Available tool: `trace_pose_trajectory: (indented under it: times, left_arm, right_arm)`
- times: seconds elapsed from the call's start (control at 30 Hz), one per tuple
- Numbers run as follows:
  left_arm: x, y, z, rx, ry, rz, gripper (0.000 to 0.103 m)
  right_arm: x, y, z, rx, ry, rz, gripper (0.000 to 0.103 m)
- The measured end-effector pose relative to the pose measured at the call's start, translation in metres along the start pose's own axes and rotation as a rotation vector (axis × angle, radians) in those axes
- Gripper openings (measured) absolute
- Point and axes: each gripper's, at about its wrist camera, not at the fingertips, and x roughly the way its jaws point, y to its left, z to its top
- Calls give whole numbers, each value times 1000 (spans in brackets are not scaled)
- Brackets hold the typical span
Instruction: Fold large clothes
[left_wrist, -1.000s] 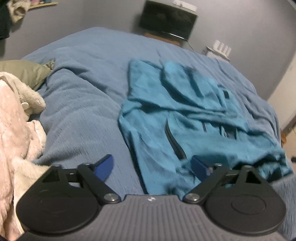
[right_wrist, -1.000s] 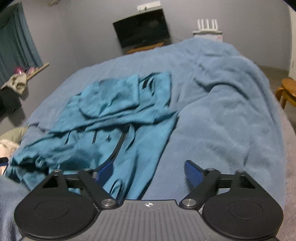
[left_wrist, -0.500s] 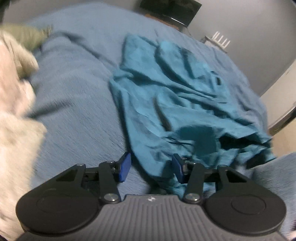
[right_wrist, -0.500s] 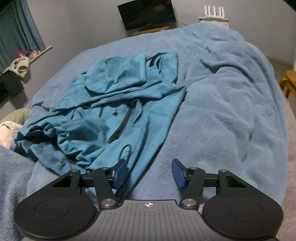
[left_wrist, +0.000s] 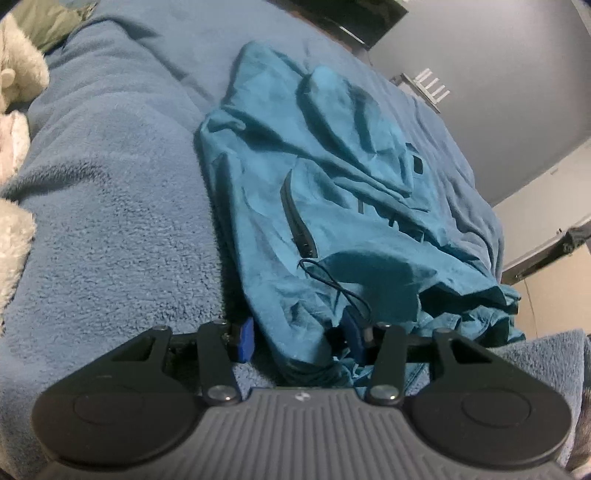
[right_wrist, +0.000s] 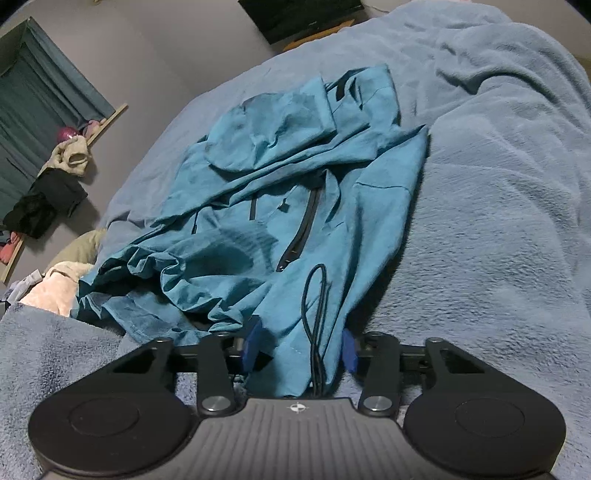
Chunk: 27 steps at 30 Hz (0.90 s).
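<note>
Blue fleece blanket (right_wrist: 498, 221) across bed, teal jacket (right_wrist: 280, 192) on it, grey walls, left gripper (left_wrist: 301, 341) and right gripper (right_wrist: 299, 349) both closing on jacket hem

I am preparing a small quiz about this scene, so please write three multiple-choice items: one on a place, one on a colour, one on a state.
1. Where does the jacket lie?
A. on the blue blanket of the bed
B. on a wooden chair
C. on the floor

2. What colour is the jacket?
A. red
B. teal
C. white

3. What lies between the fingers of the right tool?
A. nothing
B. a pillow
C. the jacket's near edge with a black cord

Answers:
1 A: blanket surrounds the jacket in both views.
2 B: its fabric is blue-green.
3 C: the closing jaws flank that hem; the left tool likewise.
</note>
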Motion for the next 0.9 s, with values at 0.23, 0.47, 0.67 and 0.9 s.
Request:
trace_pose_trajectory:
  times: [0.23, 0.47, 0.67, 0.9]
  left_arm:
    - [-1, 0, 7, 12, -11, -19, 14]
    - [-10, -11, 50, 35, -104, -63, 12]
    - [-12, -12, 94, 18, -191, -107, 5]
    - [6, -14, 144, 4, -261, -137, 2]
  right_arm:
    - [-5, 5, 6, -41, -53, -4, 12]
    - [-19, 10, 48, -60, -191, 46, 8]
    - [-21, 10, 93, -60, -284, 84, 6]
    - [-6, 8, 142, -30, -387, 110, 5]
